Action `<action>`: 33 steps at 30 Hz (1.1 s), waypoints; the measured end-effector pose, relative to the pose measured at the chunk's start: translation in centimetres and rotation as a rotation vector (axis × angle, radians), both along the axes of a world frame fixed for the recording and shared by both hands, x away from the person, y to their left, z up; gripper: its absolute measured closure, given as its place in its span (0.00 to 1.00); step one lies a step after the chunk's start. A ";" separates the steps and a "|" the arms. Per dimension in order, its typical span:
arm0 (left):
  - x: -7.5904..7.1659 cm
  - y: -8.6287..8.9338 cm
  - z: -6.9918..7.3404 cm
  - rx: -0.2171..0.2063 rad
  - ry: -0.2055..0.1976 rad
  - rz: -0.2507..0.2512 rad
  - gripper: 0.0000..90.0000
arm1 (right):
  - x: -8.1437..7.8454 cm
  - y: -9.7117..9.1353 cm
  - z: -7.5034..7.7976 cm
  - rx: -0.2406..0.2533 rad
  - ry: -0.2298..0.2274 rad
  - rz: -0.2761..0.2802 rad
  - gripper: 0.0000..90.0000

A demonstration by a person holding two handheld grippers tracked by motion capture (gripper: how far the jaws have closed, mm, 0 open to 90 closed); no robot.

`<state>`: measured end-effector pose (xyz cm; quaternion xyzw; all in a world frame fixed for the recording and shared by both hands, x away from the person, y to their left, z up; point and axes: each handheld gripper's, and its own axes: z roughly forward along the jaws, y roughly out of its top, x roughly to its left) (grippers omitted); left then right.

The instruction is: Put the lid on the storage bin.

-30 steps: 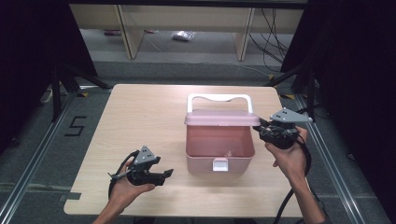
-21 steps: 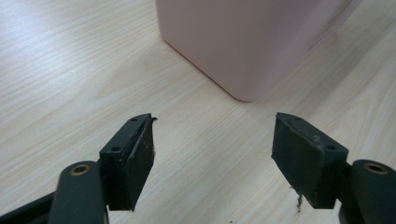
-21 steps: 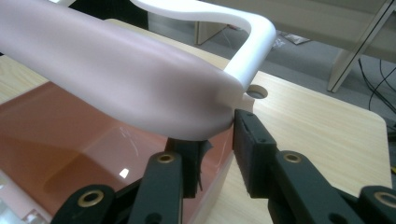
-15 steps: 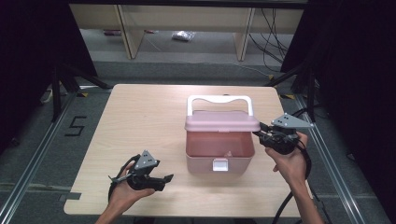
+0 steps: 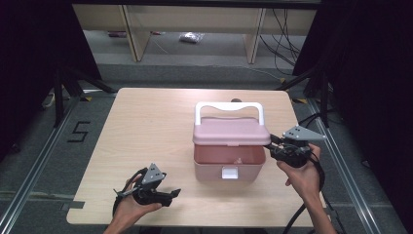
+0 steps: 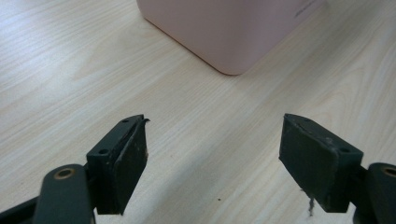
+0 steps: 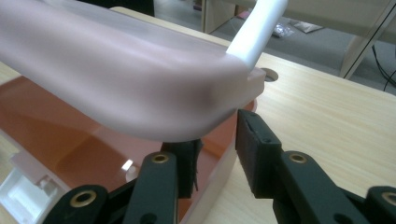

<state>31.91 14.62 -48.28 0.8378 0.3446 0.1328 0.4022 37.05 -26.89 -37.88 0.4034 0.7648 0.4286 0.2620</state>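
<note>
A pink box stands mid-table, its pink lid raised ajar with the white handle upright. My right gripper is at the box's right side. In the right gripper view it is open and its jaws have just been opening. The box's right wall stands between the jaws, and the lid corner hangs just above them. My left gripper lies near the front edge, left of the box. It is wide open over bare wood, having just been opening, and the box is ahead.
The wooden table has free room to the left of the box and behind it. A white latch hangs open on the box front. A round cable hole sits behind the box. Shelving legs and cables stand on the floor beyond.
The left gripper has drifted slightly toward the table's front edge and its jaws look spread wider. The right gripper stays at the box's right side, slightly lower.
</note>
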 end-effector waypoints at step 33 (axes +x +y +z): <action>-0.4 0.6 -0.1 0.013 -0.003 0.009 0.25 | -1.7 -1.2 -2.3 0.063 0.075 -0.011 0.65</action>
